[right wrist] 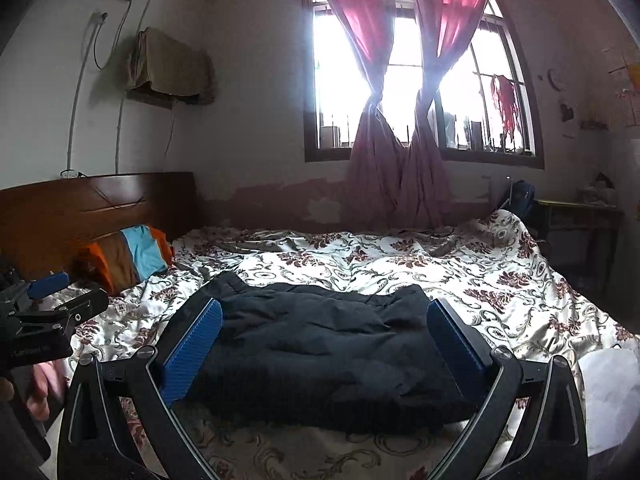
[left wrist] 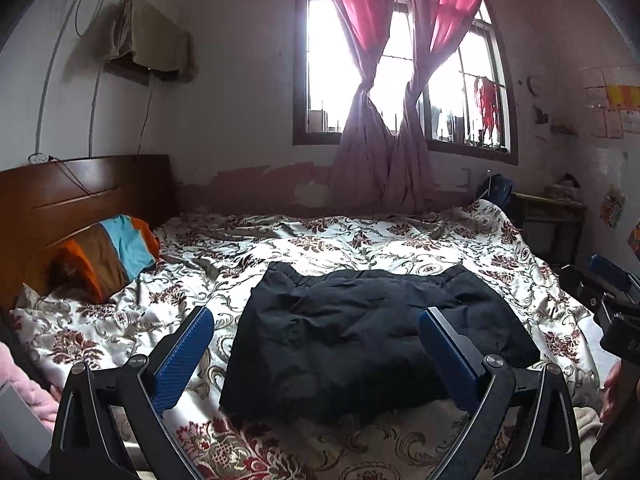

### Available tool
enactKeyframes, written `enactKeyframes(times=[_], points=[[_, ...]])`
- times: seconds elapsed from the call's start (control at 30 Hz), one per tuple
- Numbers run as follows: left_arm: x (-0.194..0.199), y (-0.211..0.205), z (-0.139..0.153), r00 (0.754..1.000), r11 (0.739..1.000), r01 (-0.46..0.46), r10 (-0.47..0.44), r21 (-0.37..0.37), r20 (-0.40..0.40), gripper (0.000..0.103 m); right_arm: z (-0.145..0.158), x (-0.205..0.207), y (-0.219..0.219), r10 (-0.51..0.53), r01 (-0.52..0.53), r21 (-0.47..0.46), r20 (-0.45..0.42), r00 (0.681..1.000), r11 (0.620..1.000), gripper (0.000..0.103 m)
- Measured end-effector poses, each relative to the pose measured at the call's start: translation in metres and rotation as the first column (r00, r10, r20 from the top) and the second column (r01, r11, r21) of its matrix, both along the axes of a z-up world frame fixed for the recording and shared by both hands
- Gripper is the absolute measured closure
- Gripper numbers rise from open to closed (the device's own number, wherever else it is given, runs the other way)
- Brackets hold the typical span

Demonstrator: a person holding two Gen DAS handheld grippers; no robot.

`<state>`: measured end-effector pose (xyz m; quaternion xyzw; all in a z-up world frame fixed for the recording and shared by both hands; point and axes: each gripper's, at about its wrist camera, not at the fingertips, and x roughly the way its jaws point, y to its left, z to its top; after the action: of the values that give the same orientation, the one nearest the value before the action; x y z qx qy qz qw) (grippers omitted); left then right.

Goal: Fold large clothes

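Observation:
A black padded garment (left wrist: 360, 340) lies folded into a rough rectangle on the floral bedspread (left wrist: 360, 244); it also shows in the right wrist view (right wrist: 320, 344). My left gripper (left wrist: 316, 320) is open and empty, held above the garment's near edge, its blue fingers (left wrist: 184, 356) spread wide. My right gripper (right wrist: 324, 312) is open and empty too, above the garment's near part. The right gripper shows at the right edge of the left wrist view (left wrist: 612, 288); the left gripper shows at the left edge of the right wrist view (right wrist: 48, 300).
A striped orange, brown and blue pillow (left wrist: 108, 256) leans on the wooden headboard (left wrist: 80, 196) at left. A window with knotted pink curtains (left wrist: 384, 120) is behind the bed. A small table (left wrist: 556, 208) stands at far right. White cloth (right wrist: 608, 380) lies at the bed's right edge.

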<state>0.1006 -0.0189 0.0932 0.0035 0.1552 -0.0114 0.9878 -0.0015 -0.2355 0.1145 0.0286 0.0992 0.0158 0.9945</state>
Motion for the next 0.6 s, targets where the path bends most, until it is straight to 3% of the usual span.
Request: enactKeyframes(times=[0.33, 0.6], points=[[-0.012, 0.002, -0.017, 1.0, 1.0, -0.004, 0.005, 0.011, -0.021, 0.0, -0.021, -0.011, -0.003, -0.025, 0.025, 0.001, 0.006, 1.0, 1.0, 0.002], [-0.012, 0.004, -0.037, 0.998, 1.0, 0.0, -0.001, -0.011, -0.057, 0.0, -0.041, -0.015, -0.004, -0.008, 0.008, 0.023, -0.041, 0.999, 1.0, 0.002]])
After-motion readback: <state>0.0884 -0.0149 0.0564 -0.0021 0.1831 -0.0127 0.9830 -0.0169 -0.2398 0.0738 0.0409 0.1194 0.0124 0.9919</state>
